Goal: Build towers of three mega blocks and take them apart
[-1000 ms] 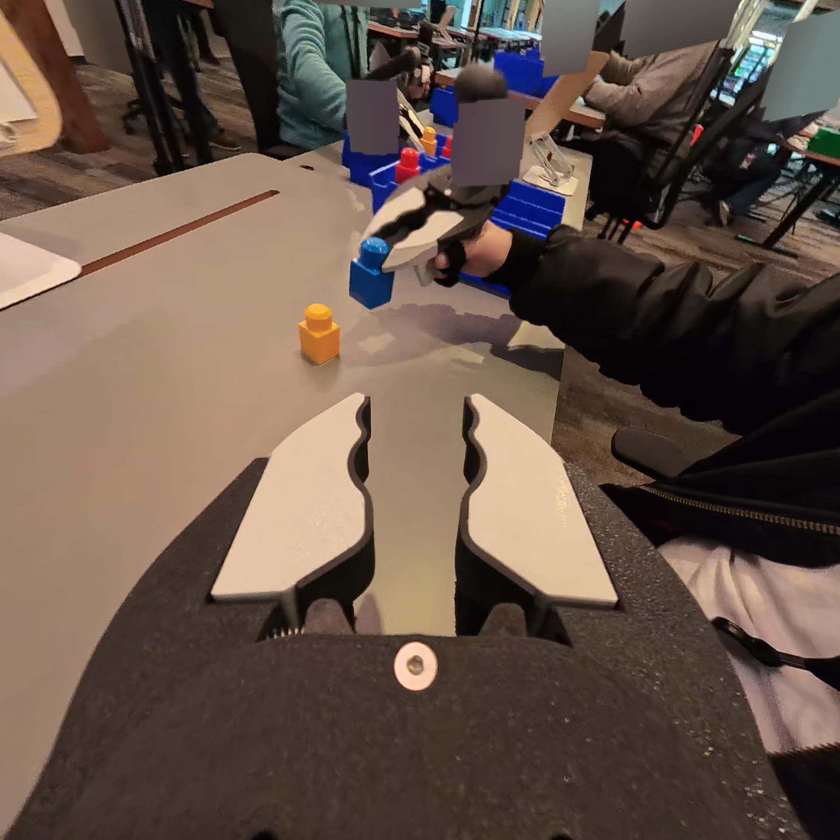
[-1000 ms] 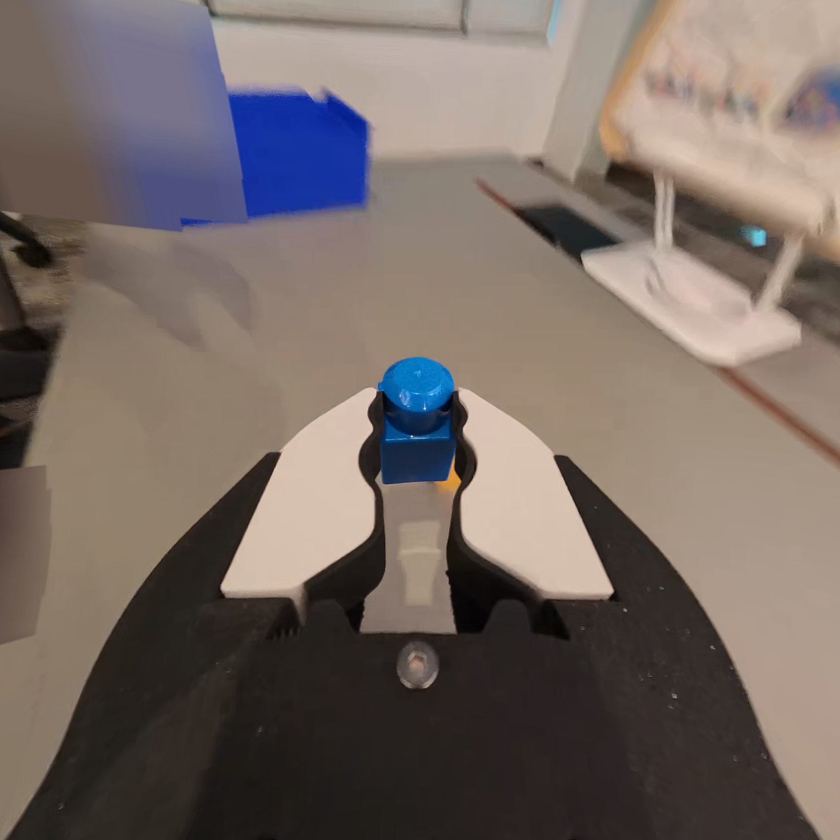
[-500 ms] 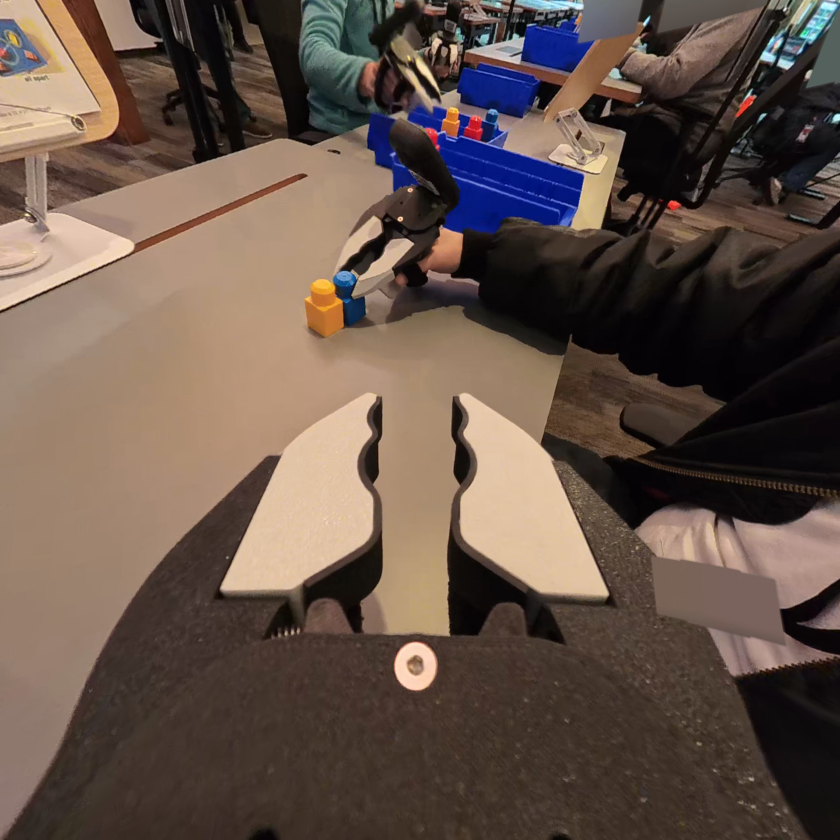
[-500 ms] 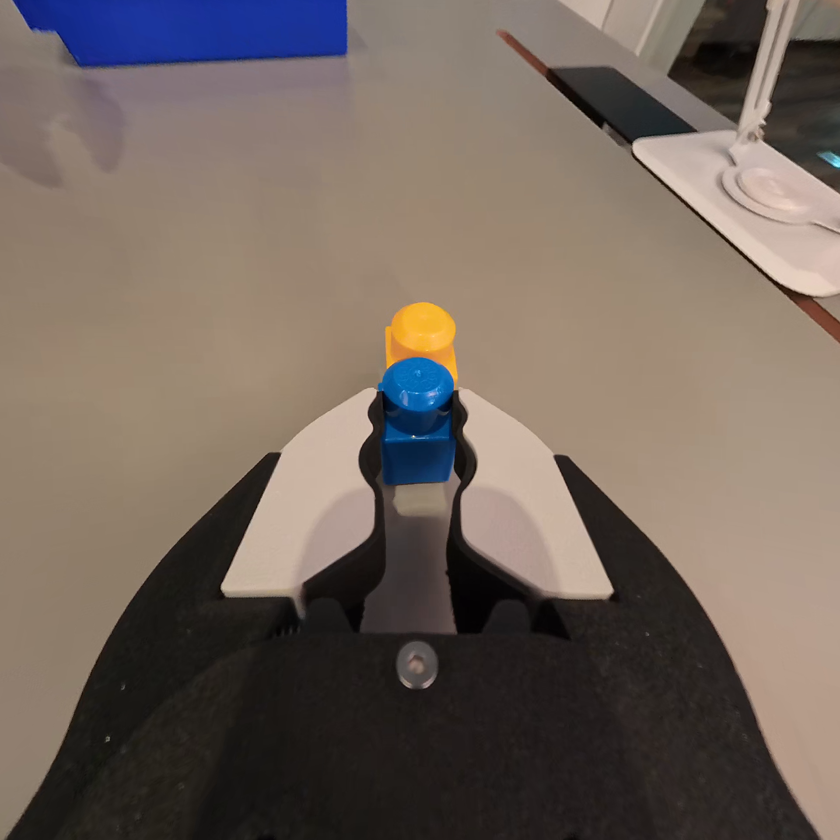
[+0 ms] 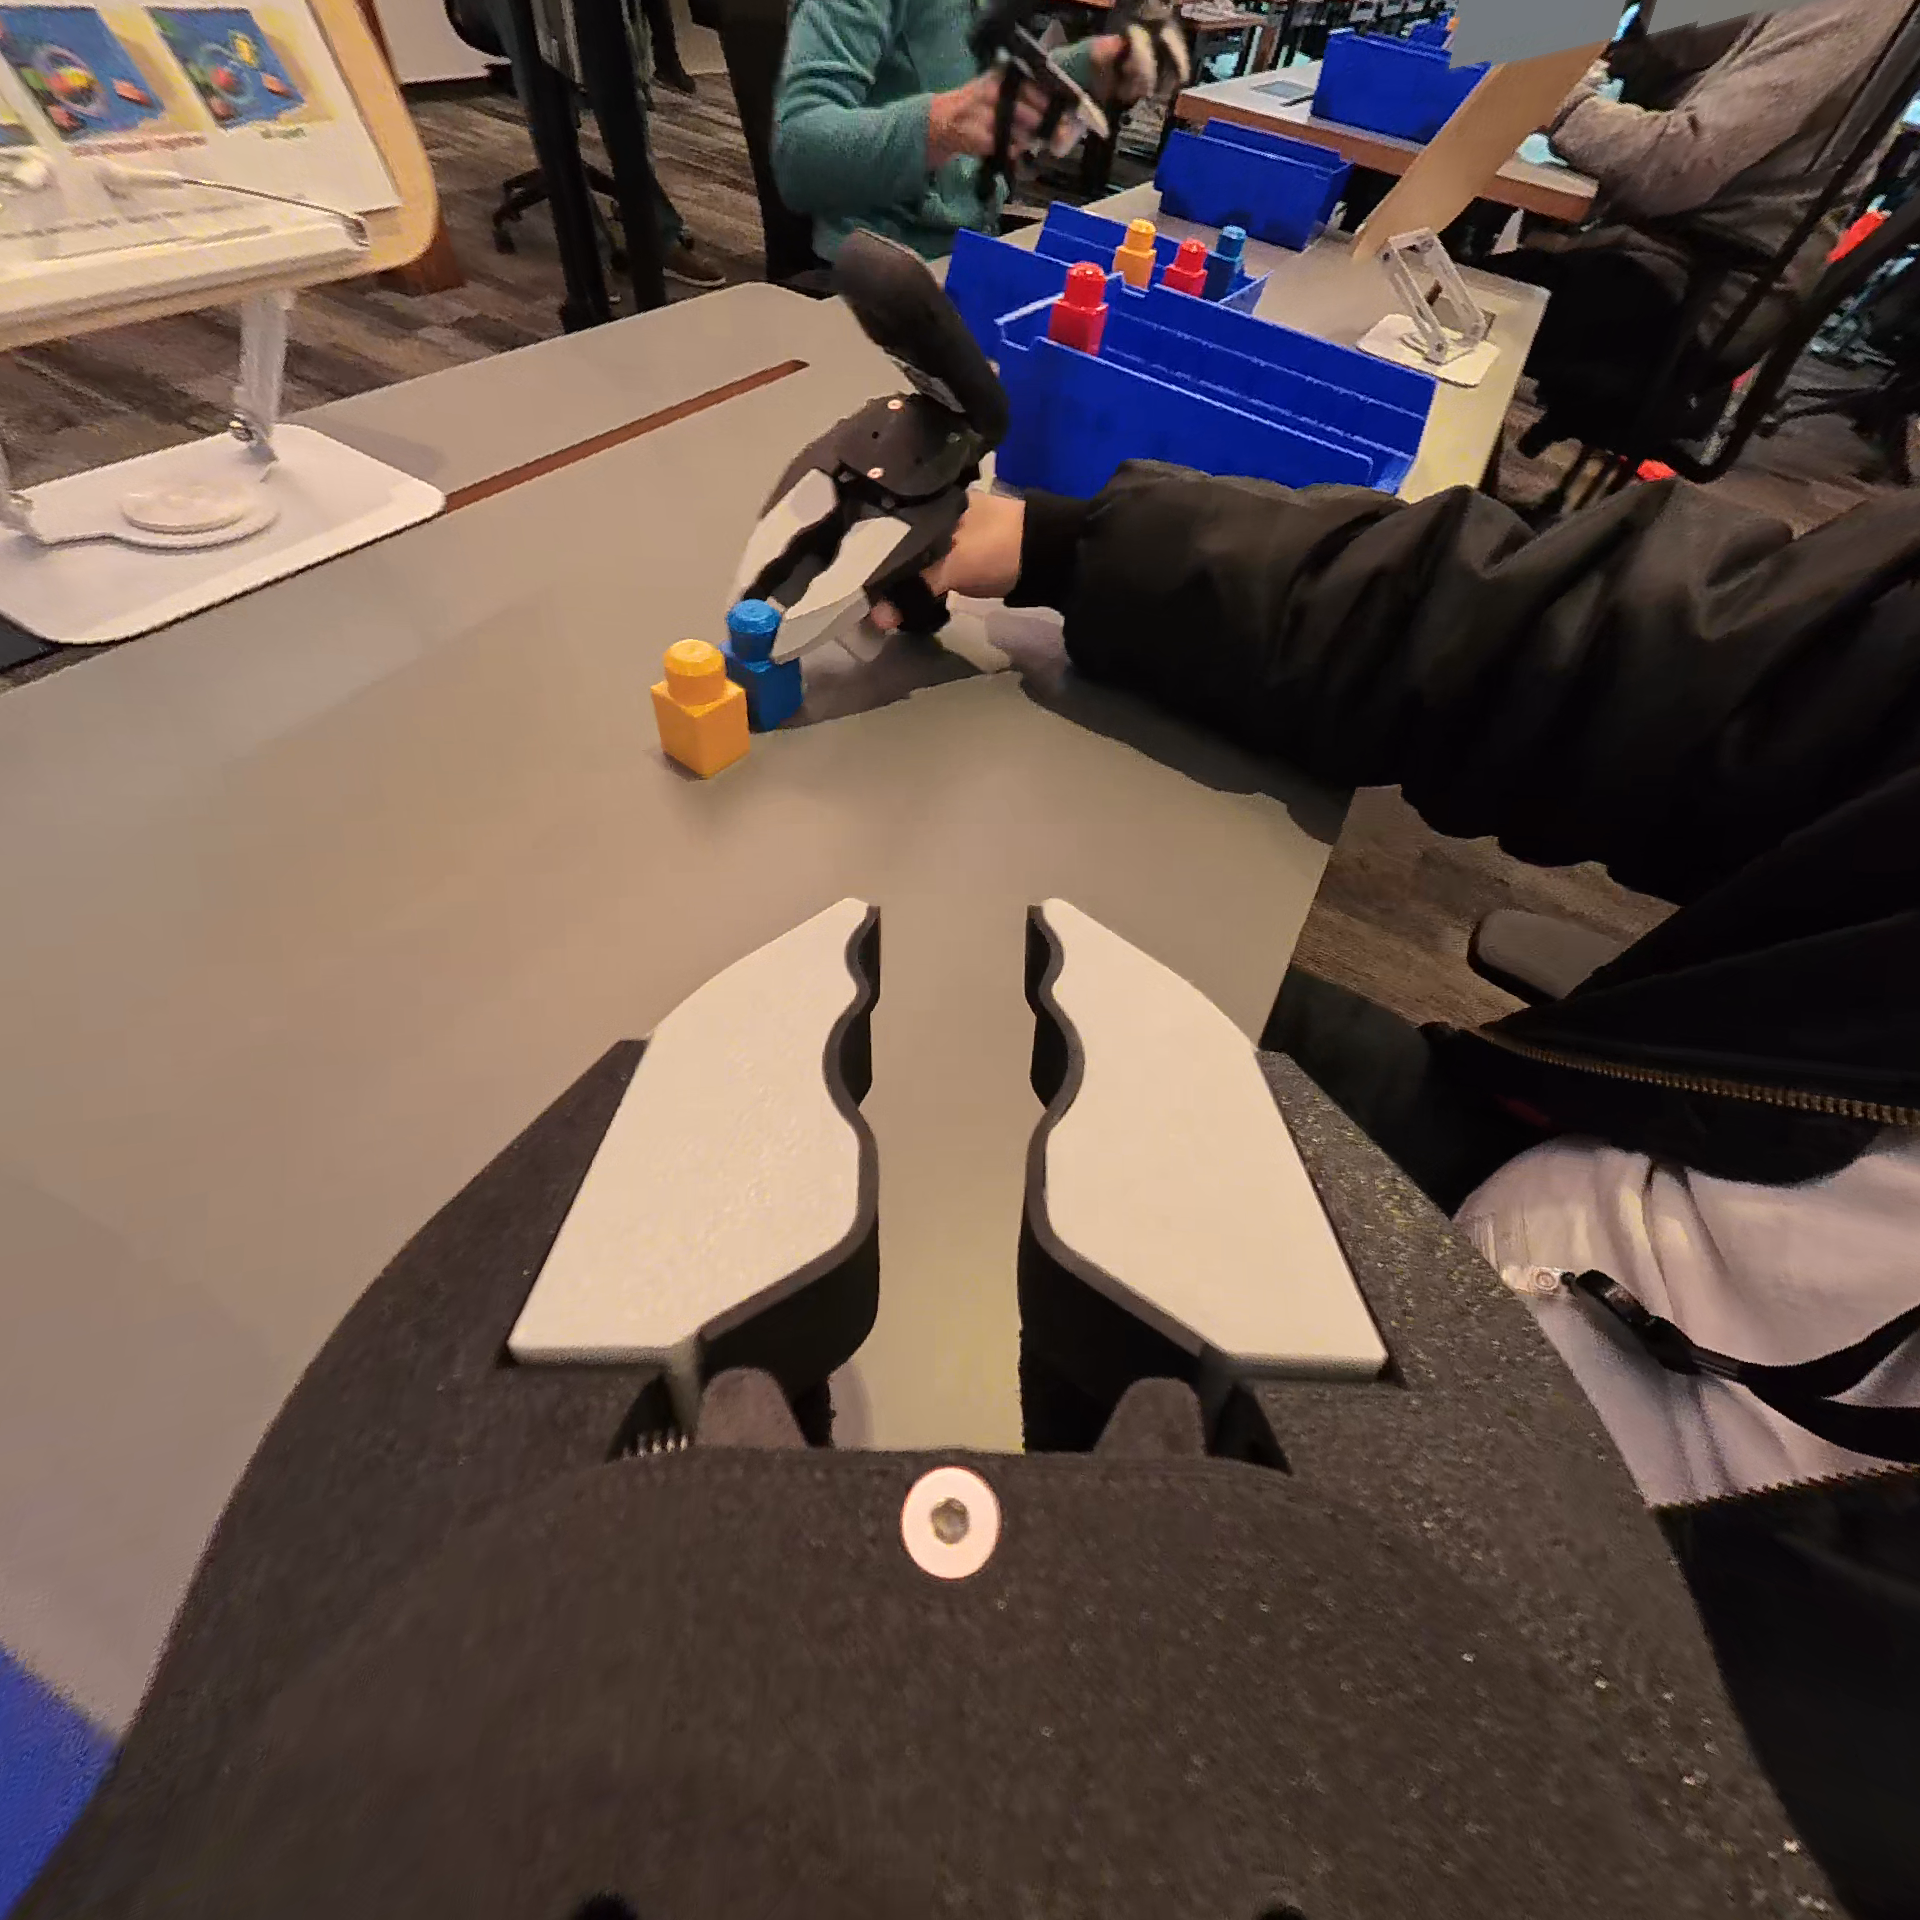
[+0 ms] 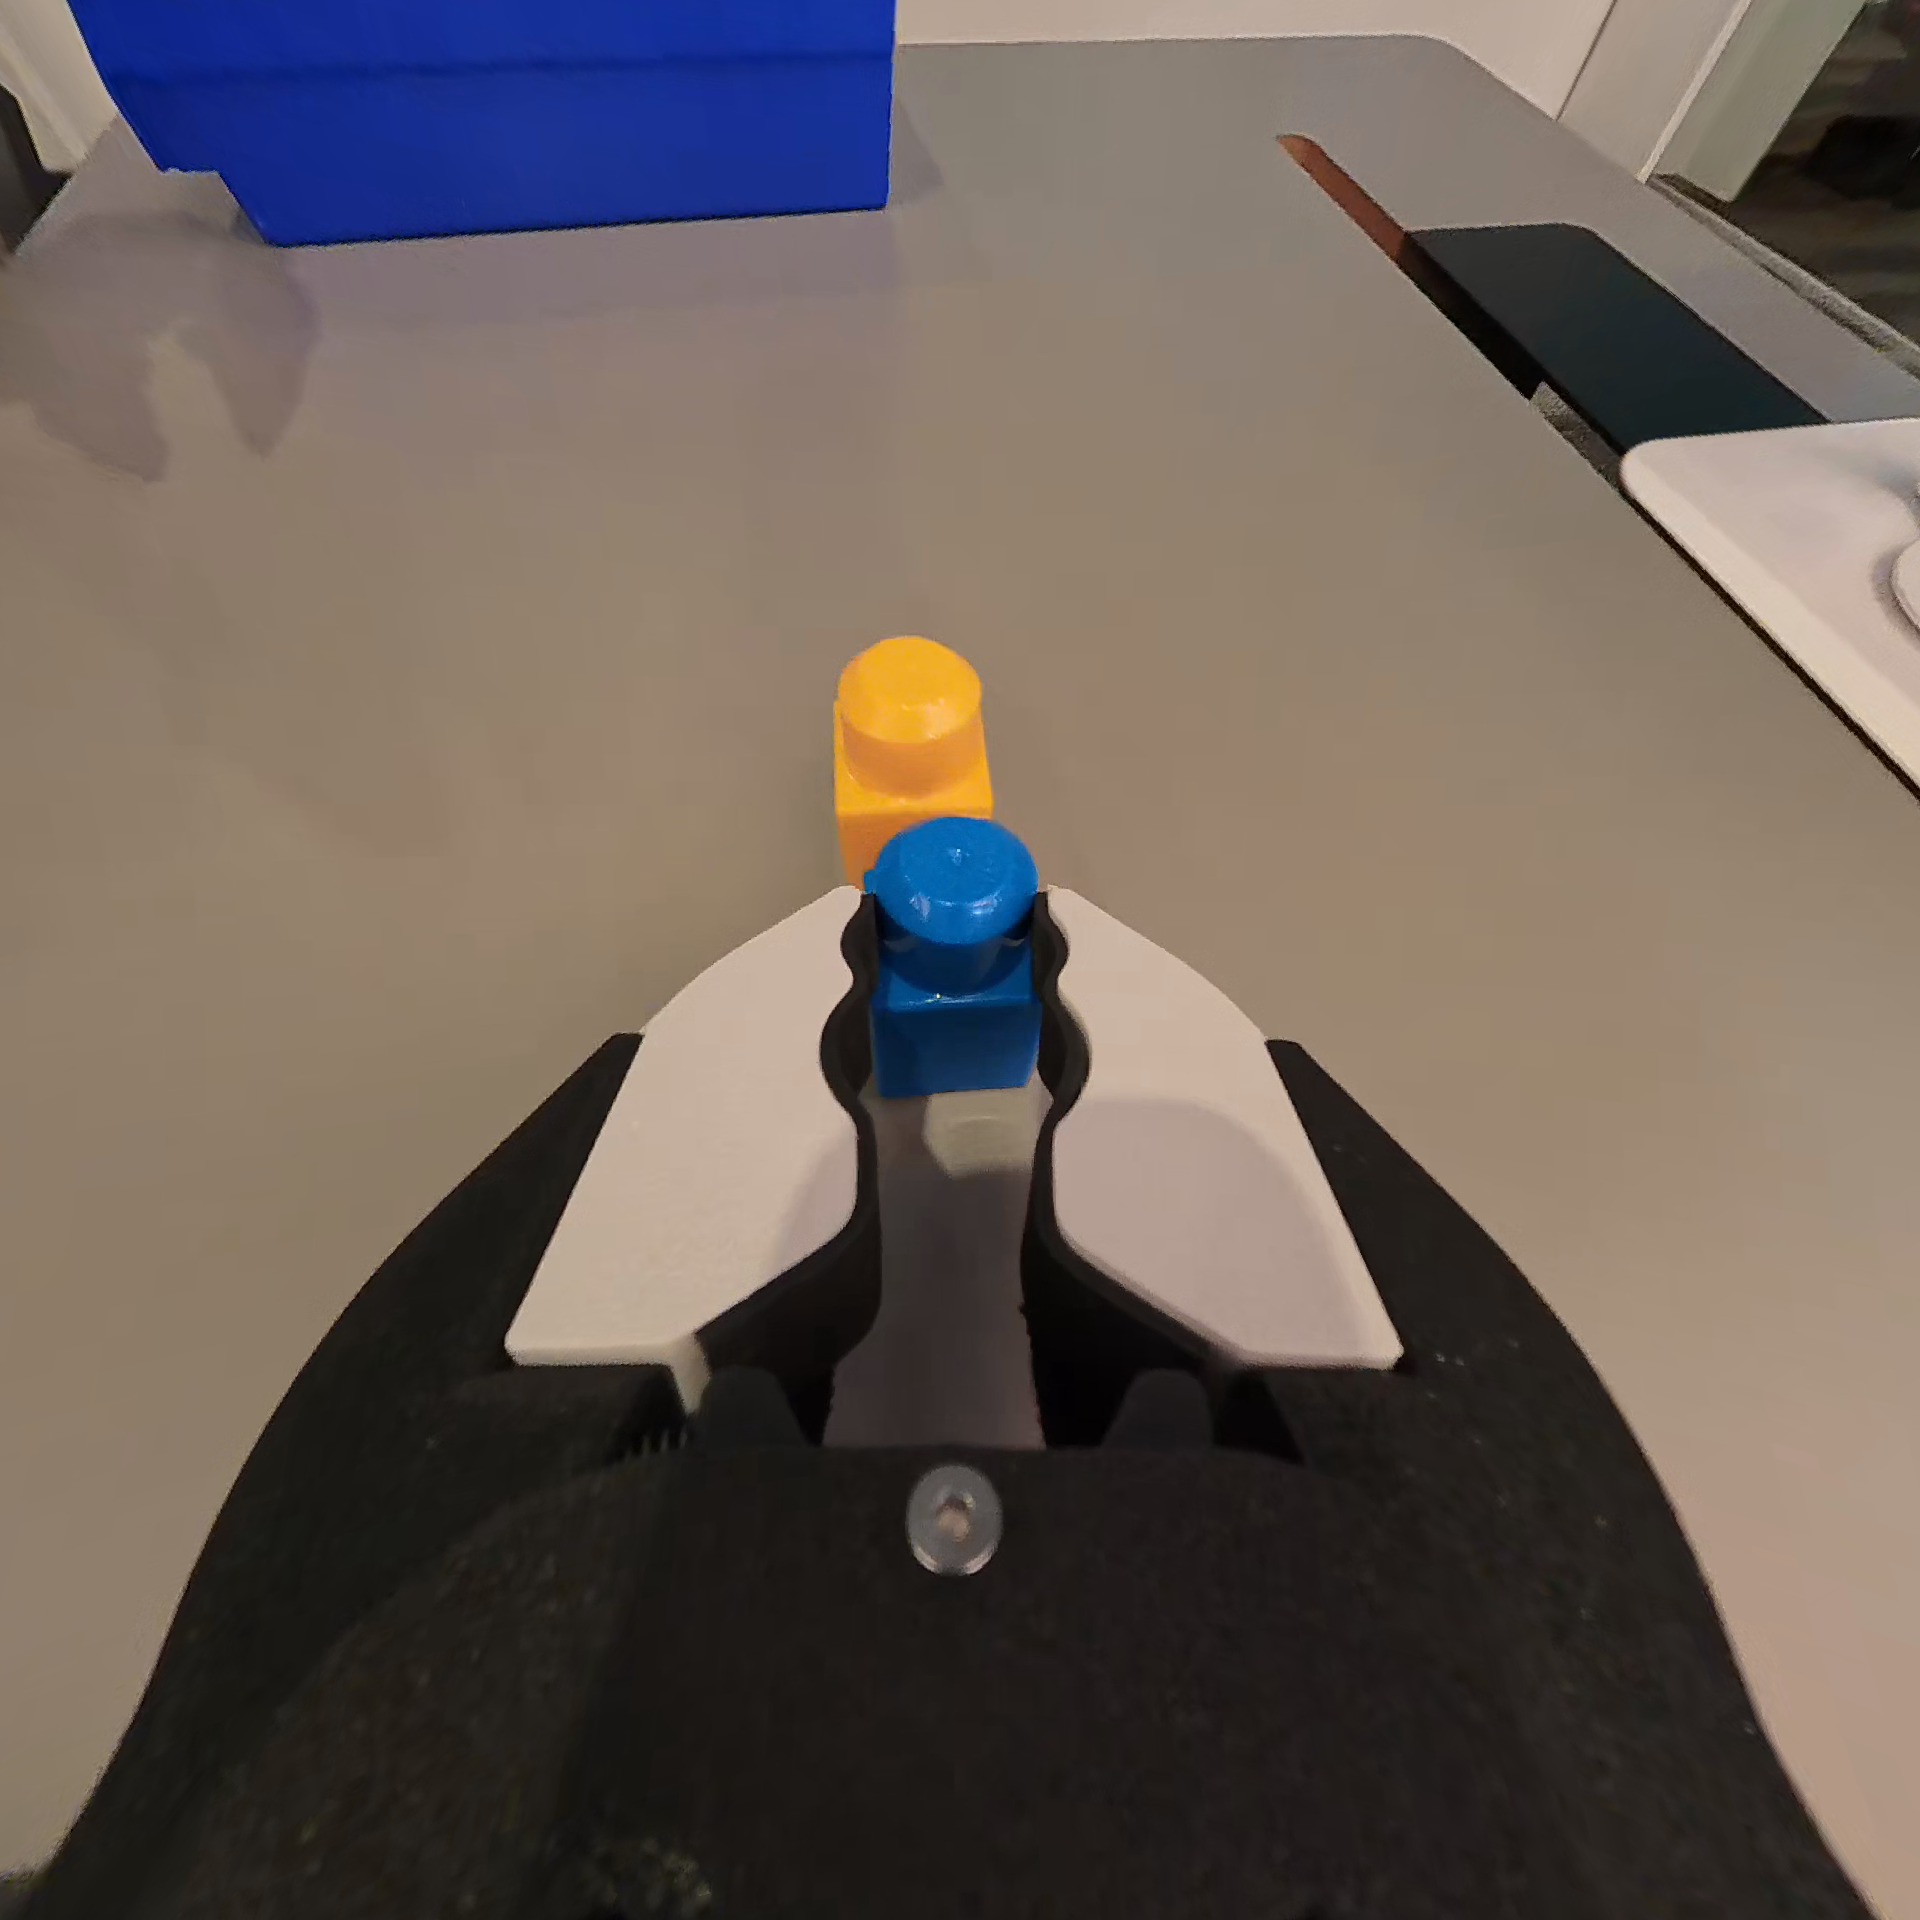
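left wrist view: the left gripper (image 5: 951,1023) hangs idle over the bench (image 5: 312,935), jaws apart and empty, while the right gripper (image 5: 795,613) sets a blue block (image 5: 766,665) down touching the orange block (image 5: 701,707); blue bins (image 5: 1195,395) stand behind. right wrist view: the right gripper (image 6: 954,982) has its jaws clamped on the blue block (image 6: 954,977), orange block (image 6: 910,748) just beyond, so no tower is stacked yet and a third block is still missing, with nothing blocking the way.

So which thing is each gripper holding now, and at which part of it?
The right gripper holds the blue block by the two sides of its top stud, beside the orange block. The left gripper holds nothing; its fingers stand apart.
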